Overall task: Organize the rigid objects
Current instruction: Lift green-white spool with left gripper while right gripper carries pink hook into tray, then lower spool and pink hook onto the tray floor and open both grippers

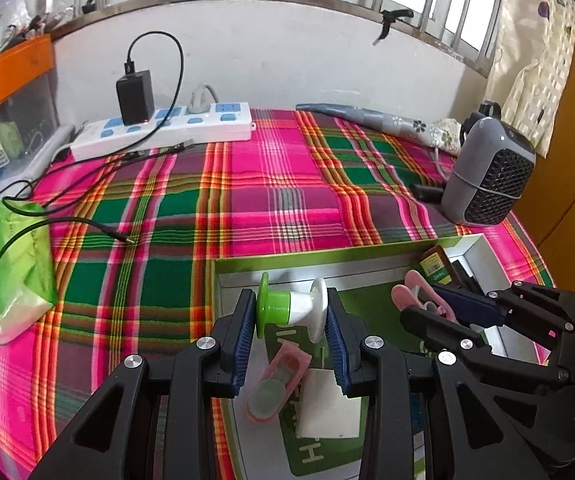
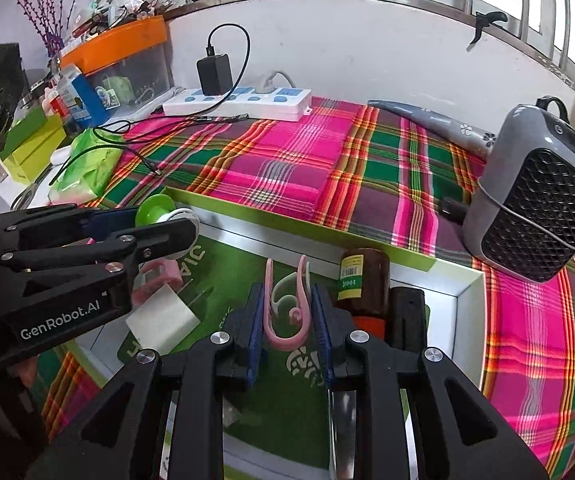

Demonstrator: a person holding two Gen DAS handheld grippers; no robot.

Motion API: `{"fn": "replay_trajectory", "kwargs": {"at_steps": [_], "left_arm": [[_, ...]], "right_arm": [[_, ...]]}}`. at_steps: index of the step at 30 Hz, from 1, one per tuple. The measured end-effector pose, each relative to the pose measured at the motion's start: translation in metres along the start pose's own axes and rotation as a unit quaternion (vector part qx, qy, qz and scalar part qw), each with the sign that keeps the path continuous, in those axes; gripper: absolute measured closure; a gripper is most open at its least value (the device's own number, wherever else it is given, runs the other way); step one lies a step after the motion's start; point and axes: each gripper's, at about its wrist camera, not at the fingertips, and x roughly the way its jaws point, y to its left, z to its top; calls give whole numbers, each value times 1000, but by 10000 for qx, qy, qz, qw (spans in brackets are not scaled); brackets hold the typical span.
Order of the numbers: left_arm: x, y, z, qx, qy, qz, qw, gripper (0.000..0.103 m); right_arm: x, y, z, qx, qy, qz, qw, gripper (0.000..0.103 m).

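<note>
In my left wrist view, my left hand-held gripper (image 1: 291, 312) is squeezing a green and white spool (image 1: 292, 307) by its two round ends. The spool hangs just above the near left part of a green box (image 1: 327, 258). Under it, on the box floor, lie a pink case (image 1: 277, 384) and a white card (image 1: 329, 404), side by side. The box sits on a bright plaid cloth (image 1: 247, 184). My right hand-held gripper (image 1: 427, 300) shows on the right side, over the box, with a pink clip (image 1: 403, 294) pinched between its pads. A brown bottle (image 1: 437, 266) lies in the far right corner of the box. Farther back on the cloth are a white power strip (image 1: 175, 128) with a black charger (image 1: 135, 98) plugged in, a grey heater (image 1: 487, 176) on the right, and a green pack (image 1: 15, 268) at the left edge.

In my right wrist view, my right hand-held gripper (image 2: 287, 320) is closed on the pink clip (image 2: 287, 308), which stands up between the blue pads above the middle of the box (image 2: 299, 222). The brown bottle (image 2: 363, 280) lies just to the right of it, next to a black block (image 2: 407, 312). My left hand-held gripper (image 2: 167, 222) comes in from the left, holding the spool (image 2: 155, 210) over the left end of the box. The white card (image 2: 163, 324) and pink case (image 2: 159, 276) lie below it. The heater (image 2: 539, 200) stands on the cloth (image 2: 307, 160) to the right, apart from the box.
</note>
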Motion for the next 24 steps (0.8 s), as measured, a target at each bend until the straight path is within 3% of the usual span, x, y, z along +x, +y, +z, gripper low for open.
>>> {"fn": "replay_trajectory", "kwargs": {"at_steps": [24], "left_arm": [[18, -6, -1, 223, 194, 62, 9995, 70]], "right_arm": [[25, -2, -1, 9, 222, 23, 9998, 78]]}}
